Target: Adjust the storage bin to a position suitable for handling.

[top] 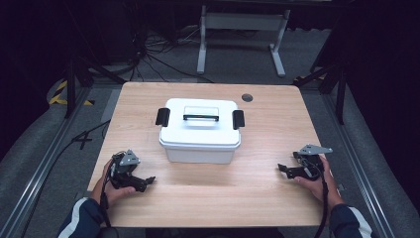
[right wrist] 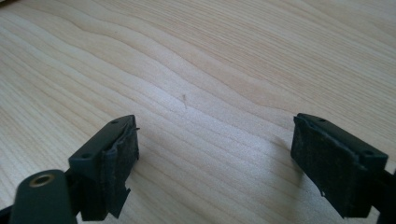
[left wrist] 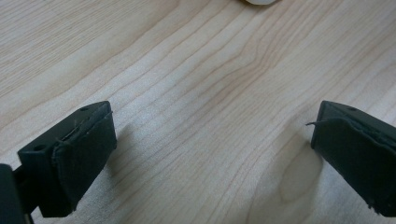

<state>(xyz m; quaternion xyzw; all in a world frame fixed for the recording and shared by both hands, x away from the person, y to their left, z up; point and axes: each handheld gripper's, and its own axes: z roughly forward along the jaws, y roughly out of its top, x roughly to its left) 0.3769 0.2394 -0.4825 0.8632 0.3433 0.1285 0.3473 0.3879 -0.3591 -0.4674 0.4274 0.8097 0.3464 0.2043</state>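
Note:
A white lidded storage box stands in the middle of the wooden table. It has a clear-and-black carry handle on the lid and a black latch at each end. My left gripper rests near the front left of the table, open, pointing right, with nothing between its jaws. Over at the front right my right gripper is open too, pointing left toward the box, and its jaws frame bare wood. A corner of the box peeks in at the top of the left gripper view.
A round cable grommet sits in the table's far right part. Beyond the table are a white desk frame, floor cables and dark stands at both sides. Bare wood surrounds the box on all sides.

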